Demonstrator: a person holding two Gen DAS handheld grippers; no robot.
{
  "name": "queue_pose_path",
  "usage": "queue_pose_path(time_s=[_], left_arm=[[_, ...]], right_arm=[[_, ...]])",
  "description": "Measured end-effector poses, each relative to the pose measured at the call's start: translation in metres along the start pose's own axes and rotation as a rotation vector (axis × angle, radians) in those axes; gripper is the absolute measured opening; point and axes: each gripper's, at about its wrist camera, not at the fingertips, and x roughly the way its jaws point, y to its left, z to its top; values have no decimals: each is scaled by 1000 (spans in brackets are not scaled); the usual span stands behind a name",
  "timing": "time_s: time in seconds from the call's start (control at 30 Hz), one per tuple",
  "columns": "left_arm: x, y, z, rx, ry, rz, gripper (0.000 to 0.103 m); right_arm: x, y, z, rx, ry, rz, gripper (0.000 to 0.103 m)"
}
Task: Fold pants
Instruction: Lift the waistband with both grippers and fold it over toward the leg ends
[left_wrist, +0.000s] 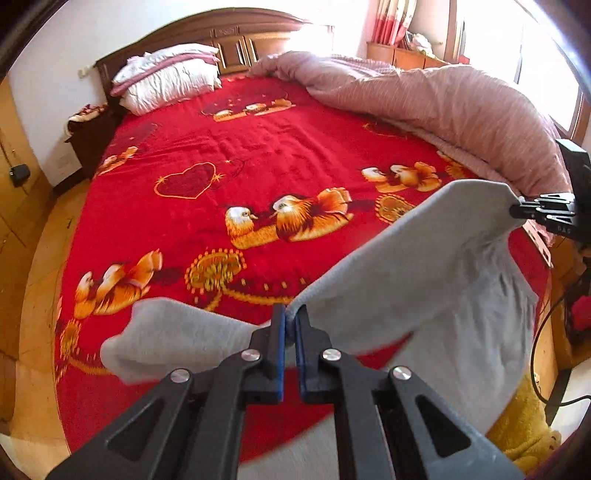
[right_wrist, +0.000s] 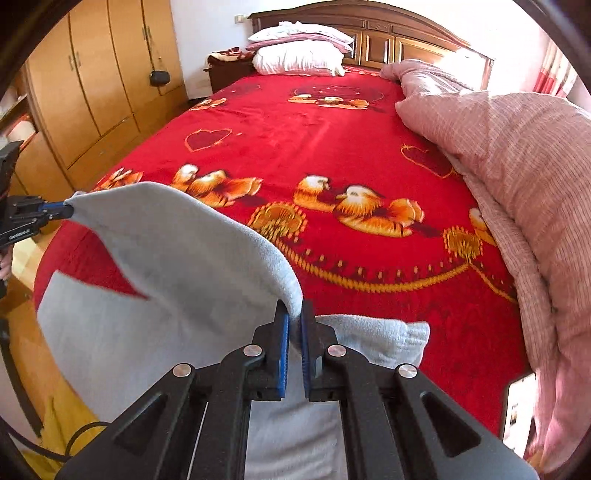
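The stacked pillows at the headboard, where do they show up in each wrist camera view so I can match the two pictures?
Left wrist view: pillows sit upper left, against the left end of the headboard.
Right wrist view: pillows sit top centre, left of the headboard's panels.
Shared landmark: the pink quilt heaped along the bed's right side in both views.

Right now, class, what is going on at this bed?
A person is folding grey pants over a bed with a red blanket. The left gripper and the right gripper are each shut on the pants' edge, holding it stretched between them above the blanket, the rest hanging down. A pink quilt lies bunched along one side.
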Motion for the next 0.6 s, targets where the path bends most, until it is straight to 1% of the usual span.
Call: queue_pose_path(time_s=[0.1,0.17,0.3,0.43,0.5,0.53,0.6], left_arm=[[-22,-15,-22,-4,-18,14,5],[-37,-27,-39,-15,-28,8,5],[-52,-51,-74,7,-27,13,5],[-60,-67,-106,-1,-28,15,5],[-60,-71,-121,-21,-22,13,5],[-59,-73,-129,-40,-12,-3,5],[-55,-74,-144,-63,3,-9,5]], right_arm=[[-11,5,-19,15,1,17,7],[-17,6,-30,19,-1,24,7],[-28,6,-55,28,1,35,7],[-33,5,-83,36,13,41,7],[-31,6,-96,41,27,55,7],[-28,6,-106,40,39,50,7],[-23,8,-119,36,59,42,7]])
